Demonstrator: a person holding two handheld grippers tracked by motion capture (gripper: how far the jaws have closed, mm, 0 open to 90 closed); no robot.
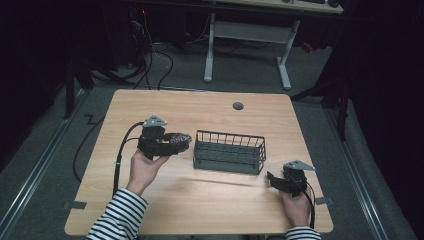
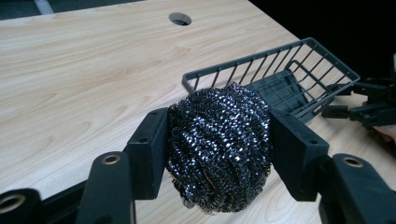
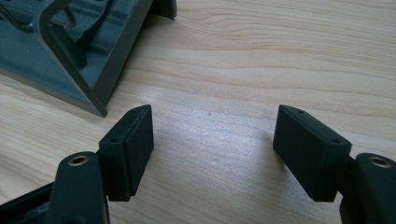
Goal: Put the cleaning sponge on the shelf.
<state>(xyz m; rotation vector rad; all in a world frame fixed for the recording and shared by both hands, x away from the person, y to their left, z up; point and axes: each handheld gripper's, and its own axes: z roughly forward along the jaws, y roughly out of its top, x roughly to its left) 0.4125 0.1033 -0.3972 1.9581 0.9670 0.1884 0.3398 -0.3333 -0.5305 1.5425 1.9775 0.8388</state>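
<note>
Left tongs (image 2: 219,154): both black pads press on the sides of a scourer (image 2: 219,147), a ball of coiled steel wire, which sits squarely between them and bulges past the pads above and below. The jaws stand about halfway apart, stopped by the ball. In the high view the left tongs (image 1: 179,141) point to the right, held off the desk (image 1: 200,195) with the scourer (image 1: 180,138) at their tip, just left of the basket (image 1: 229,151) and near its left end wall, not over it. In the left gripper view the basket (image 2: 280,74) lies just behind the scourer, its near rim partly covered by the ball.

Right tongs (image 3: 212,140): jaws wide apart with nothing between them; bare desk (image 3: 243,60) shows through the gap. One corner of the basket (image 3: 70,60) lies just ahead and to the left of the left pad, apart from it. In the high view the right tongs (image 1: 271,178) rest low at the basket's right front corner, pointing left.

Basket: dark wire sides on a solid floor, standing lengthwise across the middle of the desk, between the two tongs.

Desk: pale wood grain, with a round cable hole (image 1: 238,106) near the far edge.

No brand, label or writing can be read on any item.
</note>
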